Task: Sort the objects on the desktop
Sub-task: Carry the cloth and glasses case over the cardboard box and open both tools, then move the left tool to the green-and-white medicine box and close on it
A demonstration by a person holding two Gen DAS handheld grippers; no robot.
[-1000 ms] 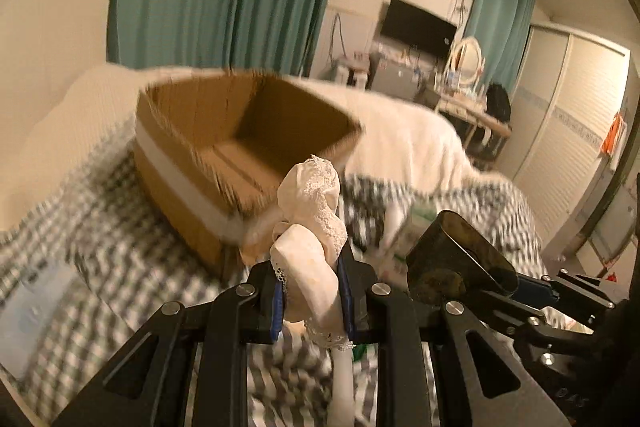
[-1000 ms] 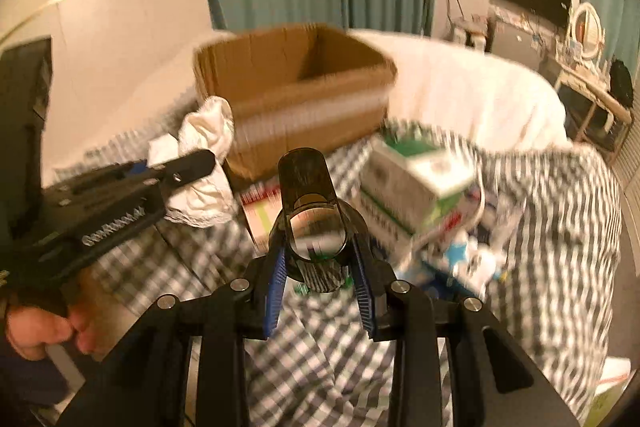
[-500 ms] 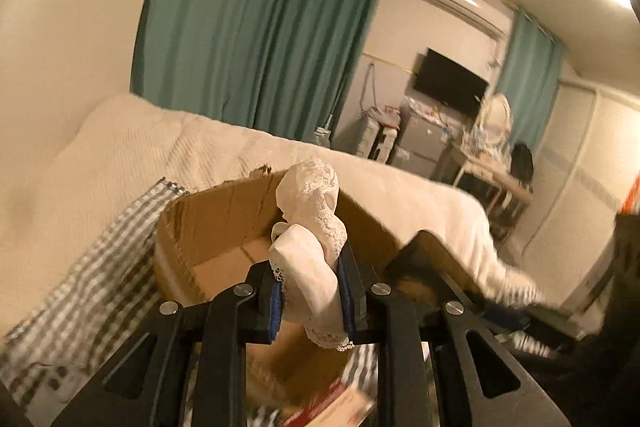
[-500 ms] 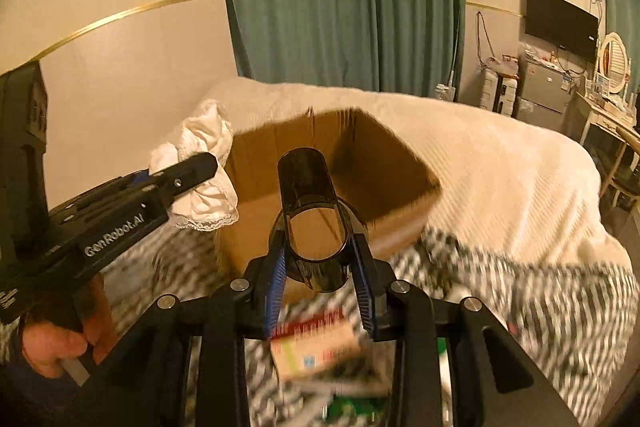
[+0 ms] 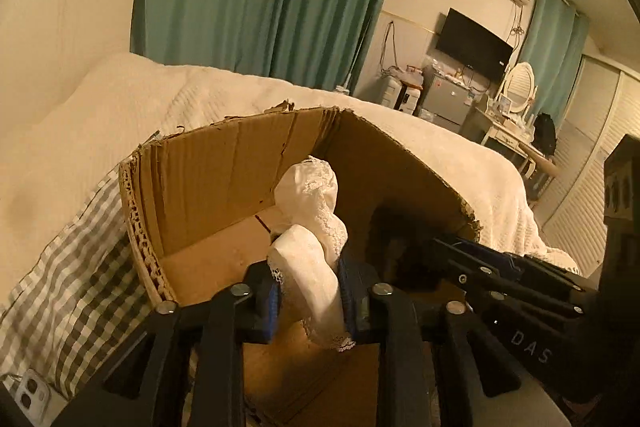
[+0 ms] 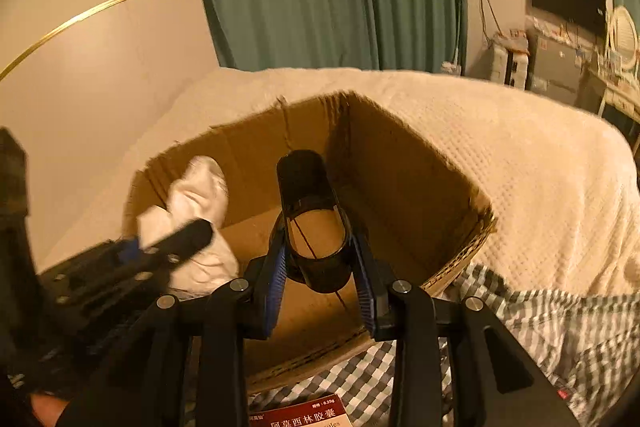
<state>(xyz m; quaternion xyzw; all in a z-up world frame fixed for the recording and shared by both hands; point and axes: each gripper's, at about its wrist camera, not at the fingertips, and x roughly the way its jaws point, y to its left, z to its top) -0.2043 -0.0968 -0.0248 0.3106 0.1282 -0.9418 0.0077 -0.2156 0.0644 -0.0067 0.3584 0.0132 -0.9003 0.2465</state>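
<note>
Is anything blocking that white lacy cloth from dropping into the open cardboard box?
Nothing visible. The white lacy cloth sits between the opening left gripper jaws, over the brown cardboard box, with bare floor below.

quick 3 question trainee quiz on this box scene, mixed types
1. True or false: the left hand-held gripper has a white lace cloth between its fingers.
2. The right hand-held gripper holds: A) a medicine box B) a dark glossy scoop-like piece C) a phone
3. Fill in: both items are above the open ____.

Key: 1 true; 2 B; 3 cardboard box
</note>
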